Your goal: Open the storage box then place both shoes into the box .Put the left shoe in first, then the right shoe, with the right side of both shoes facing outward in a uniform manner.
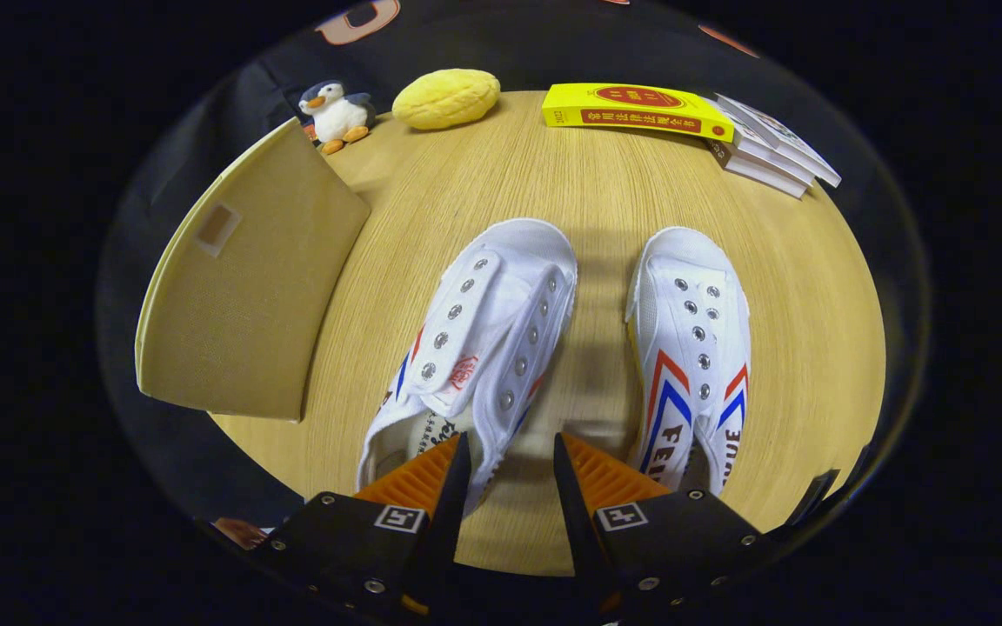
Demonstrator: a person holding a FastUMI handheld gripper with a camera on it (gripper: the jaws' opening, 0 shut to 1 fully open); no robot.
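- The gripper (510, 452) hangs above the wooden table (553, 191) with its fingers spread and nothing between them but bare wood. They sit over the gap between the two shoes, so no grasp has begun.
- The left shoe (475, 339), a white canvas sneaker, lies just ahead of the left finger with its toe pointing away. Its inner wall nearly reaches that finger's tip, which suits a pinch on the collar edge; I judge this shoe to be the first target, as the task orders.
- The right shoe (692, 348) lies parallel, a little apart across the gap and also toe-away, so both could go into the box in the same facing.
- The storage box (249, 278), a tan fabric-covered one with a small label patch, stands to the left of the left shoe. Only a flat panel faces the camera, so I cannot tell whether it is open yet.
- Beyond the shoes and well clear of the work are a penguin plush (337, 111), a yellow plush bun (446, 98) and a stack of books (692, 126).
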